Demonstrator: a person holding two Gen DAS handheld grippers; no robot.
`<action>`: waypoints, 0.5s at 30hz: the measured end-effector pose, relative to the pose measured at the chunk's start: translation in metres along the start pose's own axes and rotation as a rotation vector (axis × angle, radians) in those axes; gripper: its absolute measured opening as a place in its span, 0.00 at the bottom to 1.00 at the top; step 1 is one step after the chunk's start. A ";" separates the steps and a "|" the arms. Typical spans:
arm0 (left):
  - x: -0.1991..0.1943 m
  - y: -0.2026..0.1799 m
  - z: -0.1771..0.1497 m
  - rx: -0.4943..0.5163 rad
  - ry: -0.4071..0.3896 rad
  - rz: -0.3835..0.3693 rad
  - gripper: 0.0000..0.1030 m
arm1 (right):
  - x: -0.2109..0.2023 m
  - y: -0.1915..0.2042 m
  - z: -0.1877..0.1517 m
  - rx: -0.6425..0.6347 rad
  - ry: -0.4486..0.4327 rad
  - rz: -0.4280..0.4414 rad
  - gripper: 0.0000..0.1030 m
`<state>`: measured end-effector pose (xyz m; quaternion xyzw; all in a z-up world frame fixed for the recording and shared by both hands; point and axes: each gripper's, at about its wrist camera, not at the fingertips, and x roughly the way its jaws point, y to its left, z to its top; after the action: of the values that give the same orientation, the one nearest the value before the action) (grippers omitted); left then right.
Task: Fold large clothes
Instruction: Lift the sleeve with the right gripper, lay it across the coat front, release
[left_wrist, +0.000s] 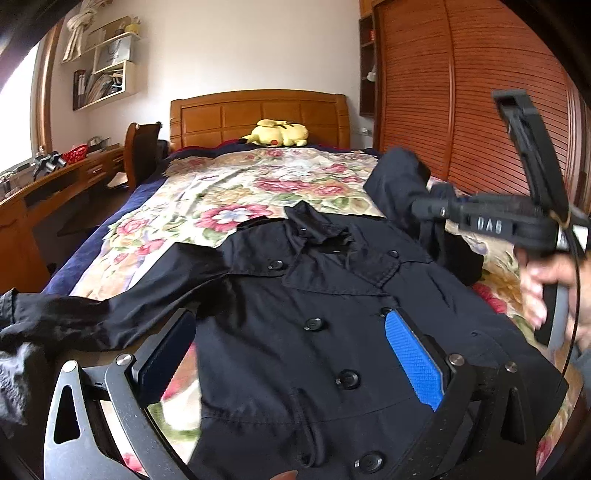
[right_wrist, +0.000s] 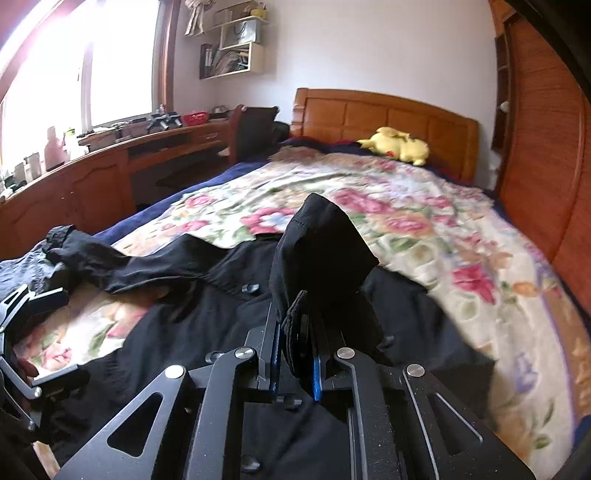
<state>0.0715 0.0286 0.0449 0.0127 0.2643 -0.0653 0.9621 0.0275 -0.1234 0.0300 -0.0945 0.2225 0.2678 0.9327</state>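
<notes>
A black double-breasted coat (left_wrist: 332, 302) lies face up on the floral bedspread (left_wrist: 229, 192), collar toward the headboard. One sleeve (left_wrist: 74, 317) trails off to the left. My left gripper (left_wrist: 291, 354) hovers open over the coat's buttoned front, blue pads wide apart and holding nothing. My right gripper (right_wrist: 299, 332) is shut on the other sleeve (right_wrist: 321, 243), whose cuff stands up above the jaws. In the left wrist view the right gripper (left_wrist: 428, 208), held by a hand (left_wrist: 543, 288), lifts that sleeve (left_wrist: 399, 177) over the coat's right shoulder.
A yellow plush toy (left_wrist: 277, 133) lies by the wooden headboard (left_wrist: 258, 110). A slatted wooden wardrobe (left_wrist: 461, 92) runs along the bed's right side. To the left stand a desk (right_wrist: 110, 162) with clutter and a chair (left_wrist: 142, 147); wall shelves (left_wrist: 107, 62) hang above.
</notes>
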 end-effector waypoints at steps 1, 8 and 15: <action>0.000 0.004 0.000 -0.003 0.001 0.010 1.00 | 0.003 -0.005 0.000 0.012 0.004 0.011 0.13; 0.000 0.022 -0.001 -0.039 0.000 0.026 1.00 | 0.023 -0.011 -0.032 0.094 0.079 0.081 0.13; 0.006 0.028 -0.002 -0.048 0.009 0.045 1.00 | 0.029 -0.011 -0.023 0.132 0.099 0.151 0.13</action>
<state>0.0792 0.0560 0.0399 -0.0041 0.2696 -0.0371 0.9622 0.0464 -0.1260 -0.0033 -0.0288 0.2918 0.3173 0.9019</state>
